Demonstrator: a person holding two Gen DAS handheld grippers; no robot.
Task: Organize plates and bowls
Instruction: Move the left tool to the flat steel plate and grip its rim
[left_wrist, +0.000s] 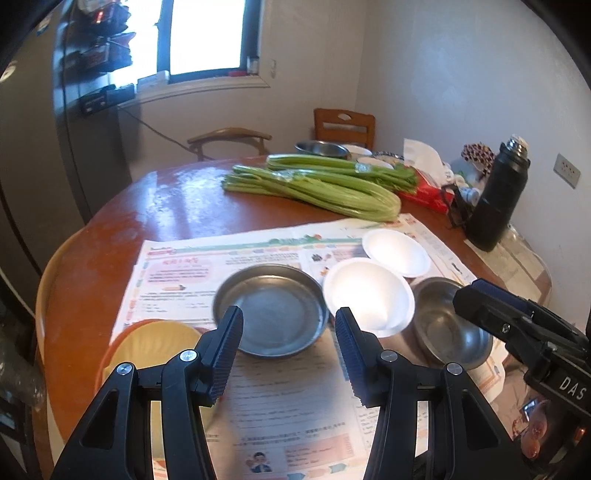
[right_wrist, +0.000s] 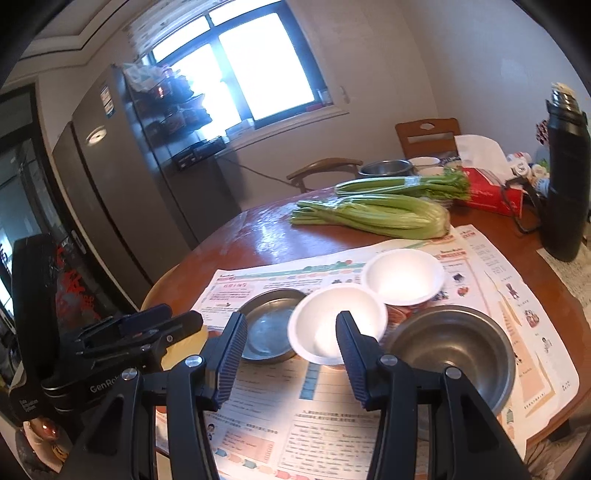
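Two hand-held grippers hover over the desk (left_wrist: 155, 199), and we hold nothing yet: the left hand-held gripper (left_wrist: 289, 325) and the right hand-held gripper (right_wrist: 291, 332) both stand with jaws apart and empty. On the newspaper (left_wrist: 295, 398) we count two white bowls (left_wrist: 367, 295) (left_wrist: 397, 251), rims touching, one steel plate (left_wrist: 271, 310), one steel bowl (left_wrist: 448, 325), one yellow dish (left_wrist: 155, 343) beside the plate. Probably best we pinch one white rim squarely, lift it clear, then nest like with like.
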